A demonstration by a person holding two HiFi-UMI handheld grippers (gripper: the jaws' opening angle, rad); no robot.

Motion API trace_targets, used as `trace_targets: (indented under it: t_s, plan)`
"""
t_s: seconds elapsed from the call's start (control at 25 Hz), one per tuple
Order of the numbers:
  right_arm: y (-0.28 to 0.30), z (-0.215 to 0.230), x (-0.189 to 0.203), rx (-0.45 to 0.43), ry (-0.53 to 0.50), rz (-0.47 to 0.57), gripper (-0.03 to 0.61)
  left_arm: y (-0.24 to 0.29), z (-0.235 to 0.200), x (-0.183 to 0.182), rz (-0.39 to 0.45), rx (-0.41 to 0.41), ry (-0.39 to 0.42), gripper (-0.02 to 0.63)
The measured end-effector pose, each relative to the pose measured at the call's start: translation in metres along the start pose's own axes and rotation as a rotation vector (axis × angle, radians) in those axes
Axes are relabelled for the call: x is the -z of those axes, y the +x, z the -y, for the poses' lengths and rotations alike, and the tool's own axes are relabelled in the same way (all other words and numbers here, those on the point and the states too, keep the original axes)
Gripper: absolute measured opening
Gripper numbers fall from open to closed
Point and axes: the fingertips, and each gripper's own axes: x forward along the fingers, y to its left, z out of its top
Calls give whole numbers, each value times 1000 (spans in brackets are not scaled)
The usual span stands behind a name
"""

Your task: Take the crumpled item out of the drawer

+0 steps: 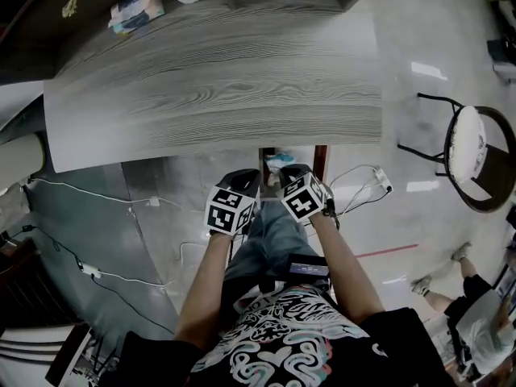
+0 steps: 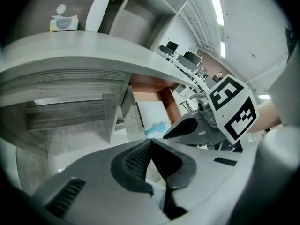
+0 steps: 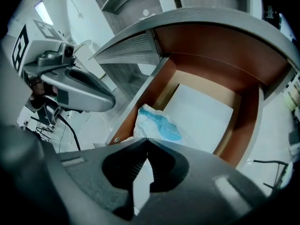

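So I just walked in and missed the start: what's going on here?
A person stands at a desk with a gripper in each hand, facing its open drawer. A crumpled white-and-blue item lies near the drawer's front. The right gripper points at it from close by, jaws together with nothing between them. The left gripper is held beside it, also shut and empty. The item has not yet been taken out.

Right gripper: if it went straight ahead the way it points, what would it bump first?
Most likely the crumpled white-and-blue item at the near end of the open drawer, just past the right gripper and its closed jaws. How far away it is, is hard to judge.
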Motion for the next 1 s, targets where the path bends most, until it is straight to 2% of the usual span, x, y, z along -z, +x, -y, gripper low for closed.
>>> trace_targets:
  t_s: [0.24,0.56,1.0]
  plan:
    - [-14,0,-5,-18,18,49,8,-1,8,-8,4,13,27,0]
    - [-38,5,-6,14,10,77,8,-5,19,-21,27,21,31,0]
    - [-76,13,-18,67,-6,112,8,-28,30,-50,89,14,88,0]
